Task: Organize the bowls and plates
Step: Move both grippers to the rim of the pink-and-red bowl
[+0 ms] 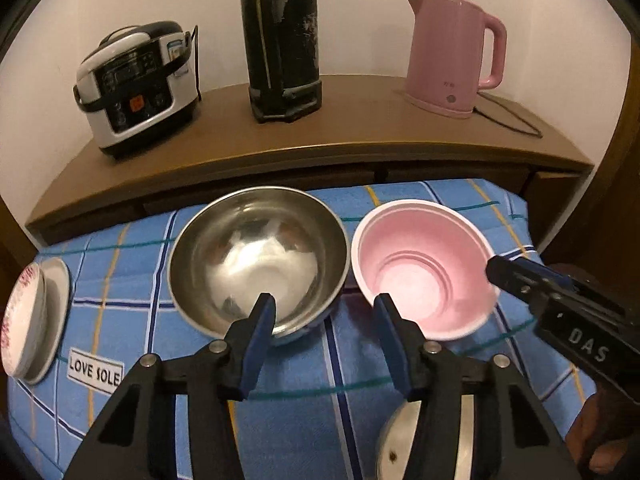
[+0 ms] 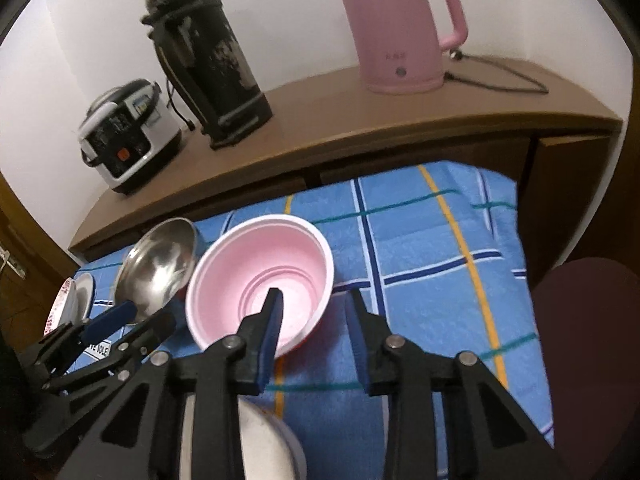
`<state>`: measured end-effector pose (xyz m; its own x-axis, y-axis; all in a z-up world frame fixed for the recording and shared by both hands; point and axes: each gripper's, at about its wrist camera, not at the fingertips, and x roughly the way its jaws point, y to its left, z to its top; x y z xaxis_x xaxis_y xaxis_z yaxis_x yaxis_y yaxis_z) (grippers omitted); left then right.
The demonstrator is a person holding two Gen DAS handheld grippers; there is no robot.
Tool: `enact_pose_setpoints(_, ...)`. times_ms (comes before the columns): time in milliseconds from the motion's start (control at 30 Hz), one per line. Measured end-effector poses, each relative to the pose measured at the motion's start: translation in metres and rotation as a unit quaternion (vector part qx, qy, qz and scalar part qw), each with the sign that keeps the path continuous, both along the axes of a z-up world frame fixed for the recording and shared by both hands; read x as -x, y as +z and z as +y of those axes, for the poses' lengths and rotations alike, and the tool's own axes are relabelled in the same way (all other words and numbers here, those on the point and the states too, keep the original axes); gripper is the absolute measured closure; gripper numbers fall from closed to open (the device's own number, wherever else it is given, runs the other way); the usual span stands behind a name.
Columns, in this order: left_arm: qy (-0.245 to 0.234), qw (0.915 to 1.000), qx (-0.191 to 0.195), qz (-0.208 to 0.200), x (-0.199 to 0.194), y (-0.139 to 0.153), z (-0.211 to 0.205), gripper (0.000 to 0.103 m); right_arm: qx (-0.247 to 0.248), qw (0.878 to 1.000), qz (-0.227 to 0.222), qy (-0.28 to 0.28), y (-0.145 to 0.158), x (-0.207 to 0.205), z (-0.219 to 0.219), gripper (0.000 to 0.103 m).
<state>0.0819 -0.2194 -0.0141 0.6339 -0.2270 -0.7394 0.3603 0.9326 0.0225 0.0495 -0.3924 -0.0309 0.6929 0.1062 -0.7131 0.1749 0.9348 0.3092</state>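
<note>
A steel bowl and a pink bowl sit side by side on the blue checked cloth. My left gripper is open, its fingers straddling the gap between the two bowls, left fingertip over the steel bowl's near rim. My right gripper is open; its left finger is inside the pink bowl and its right finger outside the near rim. The right gripper shows in the left wrist view at the pink bowl's right rim. Stacked plates stand at the far left.
A wooden shelf behind the cloth holds a rice cooker, a black thermos and a pink kettle with its cord. Another steel dish lies under the left gripper. The steel bowl borders the pink one.
</note>
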Motion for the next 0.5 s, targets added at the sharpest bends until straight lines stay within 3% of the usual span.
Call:
enact_pose_setpoints(100,0.001,1.0000,-0.008,0.000,-0.004,-0.002,-0.006,0.049,-0.004,1.000,0.020,0.015,-0.010,-0.011,0.002,0.075)
enact_pose_setpoints(167,0.001,0.9999,-0.010,0.002,-0.007,-0.004,-0.008,0.049,-0.011,0.999,0.037,0.016,-0.018,-0.017,0.001,0.084)
enact_pose_setpoints(500,-0.002,0.9999,-0.014,0.000,-0.012,-0.007,-0.014,0.049,-0.030,0.999,0.035,0.012,-0.016,-0.015,-0.004,0.097)
